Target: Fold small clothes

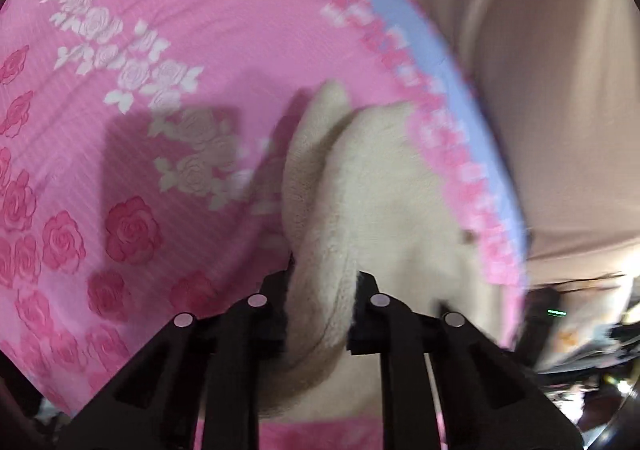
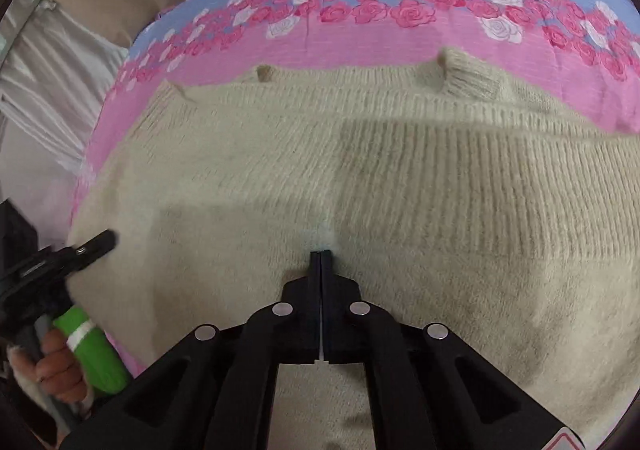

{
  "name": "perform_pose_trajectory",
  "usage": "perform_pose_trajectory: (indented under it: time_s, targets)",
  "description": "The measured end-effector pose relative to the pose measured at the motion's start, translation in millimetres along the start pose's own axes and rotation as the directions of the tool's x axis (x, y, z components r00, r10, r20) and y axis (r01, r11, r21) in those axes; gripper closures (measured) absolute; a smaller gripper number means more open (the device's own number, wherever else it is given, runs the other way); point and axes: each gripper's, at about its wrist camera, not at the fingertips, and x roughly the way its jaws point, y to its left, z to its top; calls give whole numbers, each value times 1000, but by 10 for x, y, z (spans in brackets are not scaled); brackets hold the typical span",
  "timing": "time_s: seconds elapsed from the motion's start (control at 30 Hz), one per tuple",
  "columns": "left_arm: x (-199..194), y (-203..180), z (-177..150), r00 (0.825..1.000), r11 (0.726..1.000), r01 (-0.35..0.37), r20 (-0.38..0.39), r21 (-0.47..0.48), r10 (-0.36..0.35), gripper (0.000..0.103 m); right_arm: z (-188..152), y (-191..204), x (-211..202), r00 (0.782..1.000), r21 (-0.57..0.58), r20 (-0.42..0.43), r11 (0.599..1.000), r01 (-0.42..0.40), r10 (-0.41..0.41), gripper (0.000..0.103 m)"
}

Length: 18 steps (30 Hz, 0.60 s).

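Observation:
A cream knitted sweater (image 2: 360, 170) lies spread on a pink rose-print bedsheet (image 2: 360, 38). My right gripper (image 2: 321, 252) is shut, its tips pressed against the sweater's middle; whether fabric is pinched between them cannot be told. My left gripper (image 1: 320, 290) is shut on a bunched fold of the same sweater (image 1: 360, 190), lifted off the sheet (image 1: 120, 90). It also shows in the right wrist view (image 2: 100, 242) at the sweater's left edge, with a green handle held by a hand.
The bed's blue border (image 1: 420, 30) runs along the sheet's edge, with a beige wall or fabric (image 1: 540, 90) beyond. White cloth (image 2: 52, 90) hangs at the left of the right wrist view. Dark clutter (image 1: 580, 330) sits past the bed's edge.

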Motion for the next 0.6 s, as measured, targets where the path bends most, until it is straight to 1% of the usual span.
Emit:
perform_pose_trajectory:
  time_s: [0.03, 0.07, 0.1, 0.13, 0.2, 0.23, 0.27, 0.3, 0.33, 0.37, 0.4, 0.43, 0.47, 0.5, 0.53, 0.57, 0.6]
  targets:
    - [-102, -76, -13, 999, 999, 49, 5, 1, -49, 90, 8, -20, -1, 1000, 15, -10, 1000, -10, 10, 103]
    - [-206, -200, -35, 994, 994, 108, 4, 9, -108, 90, 19, -40, 2, 1000, 24, -19, 1000, -20, 20, 103]
    - [-271, -320, -59, 989, 989, 146, 1, 21, -146, 90, 27, -63, 5, 999, 33, -26, 999, -28, 29, 103]
    - [-333, -516, -104, 982, 981, 190, -13, 48, -189, 90, 33, -85, 10, 999, 45, -30, 998, -37, 38, 103]
    - [-377, -851, -227, 974, 968, 226, -36, 106, -223, 90, 32, -111, 5, 998, 61, -32, 997, -52, 54, 103]
    - [-367, -1099, -317, 966, 955, 258, -66, 147, -250, 90, 29, -132, -14, 998, 62, -30, 996, -58, 60, 103]
    - [-319, -1312, -404, 960, 944, 276, -96, 179, -262, 90, 17, -162, -41, 997, 69, -24, 995, -75, 76, 103]
    - [-291, -1449, -456, 955, 936, 289, -124, 203, -268, 90, -10, -208, -78, 995, 79, -13, 992, -97, 99, 103]
    - [-240, -1641, -554, 949, 921, 305, -161, 243, -271, 90, -37, -275, -179, 992, 97, 12, 987, -129, 129, 103]
    - [-146, -1879, -676, 947, 905, 305, -197, 296, -254, 90, -75, -370, -337, 988, 114, 46, 982, -154, 149, 98]
    - [-64, -2062, -801, 947, 892, 299, -220, 338, -234, 89, -112, -474, -466, 986, 130, 76, 979, -156, 147, 96]
    - [-5, -2230, -914, 953, 878, 282, -216, 386, -211, 89, -185, -685, -654, 984, 159, 118, 975, -154, 136, 94]
    - [87, -2432, -1036, 966, 856, 245, -191, 456, -174, 87, -271, -913, -817, 979, 191, 155, 968, -164, 136, 86]
    - [208, -2577, -1140, 972, 837, 224, -181, 500, -153, 83, -361, -1127, -946, 975, 226, 181, 960, -167, 127, 80]
    - [249, -2623, -1228, 974, 833, 213, -174, 511, -142, 81, -511, -1422, -1114, 973, 282, 208, 947, -153, 96, 67]
    - [326, -2664, -1311, 974, 836, 214, -175, 505, -144, 78, -675, -1676, -1274, 971, 328, 230, 934, -140, 64, 67]
    - [363, -2693, -1353, 970, 838, 229, -184, 495, -156, 73, -800, -1832, -1388, 966, 352, 251, 924, -150, 61, 67]
